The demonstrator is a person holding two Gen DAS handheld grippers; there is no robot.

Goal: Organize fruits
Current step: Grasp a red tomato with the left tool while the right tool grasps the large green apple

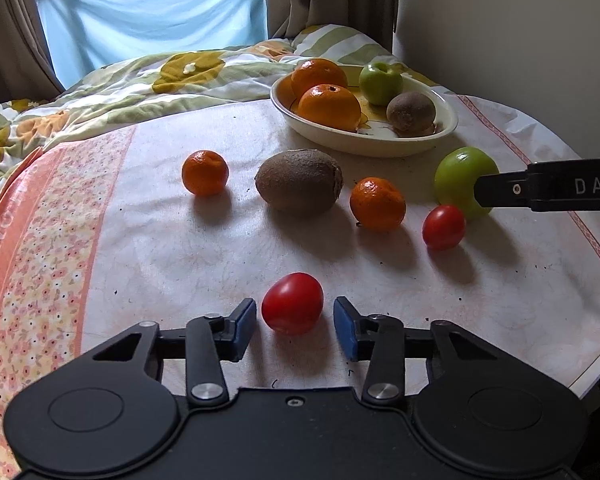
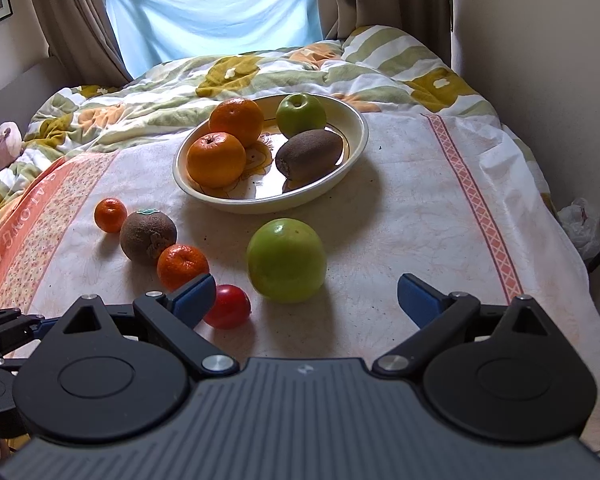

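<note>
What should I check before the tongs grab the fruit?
1. Red tomato sits between the left tongs: ok.
2. Left tongs squeezing it: not ok, a gap shows on each side.
3. Green apple lined up with the right tongs: ok, they stand wide open and the apple lies just ahead of them.
4. Small tomato clear of the right tongs: cannot tell, it lies right by one finger and is partly hidden behind it.
5. Room left in the bowl: ok, a bare patch shows among the fruit in it.
</note>
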